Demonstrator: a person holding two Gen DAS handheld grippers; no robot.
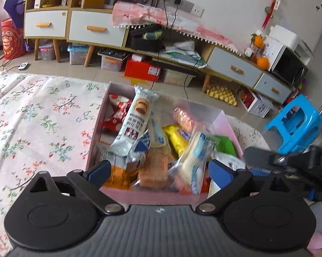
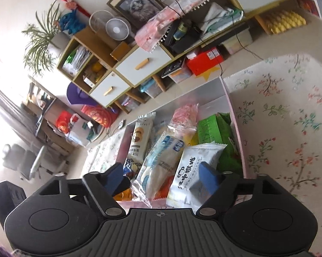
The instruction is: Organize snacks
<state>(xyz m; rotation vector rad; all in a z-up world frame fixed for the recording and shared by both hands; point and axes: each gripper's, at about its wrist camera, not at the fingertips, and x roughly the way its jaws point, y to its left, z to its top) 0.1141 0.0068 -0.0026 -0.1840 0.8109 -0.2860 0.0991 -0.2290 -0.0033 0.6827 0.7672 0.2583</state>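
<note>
A pink box (image 1: 219,120) on the floral tablecloth holds several snack packets. In the left wrist view a long white biscuit packet (image 1: 135,124) stands tilted among a red packet (image 1: 118,111), a yellow one (image 1: 176,137) and a green one (image 1: 225,145). My left gripper (image 1: 158,171) is open and empty over the box's near edge. A clear blue-white packet (image 1: 195,162) looks blurred between its fingers, touching neither. My right gripper (image 2: 161,175) is open over the same box (image 2: 231,111). That clear blue-white packet (image 2: 161,160) and a white packet (image 2: 193,169) lie between its fingers, not clamped.
The floral tablecloth (image 1: 39,115) spreads left of the box in the left wrist view and to its right (image 2: 285,128) in the right wrist view. A blue plastic stool (image 1: 295,124) stands to the right. A cabinet with drawers (image 1: 86,27) lines the far wall.
</note>
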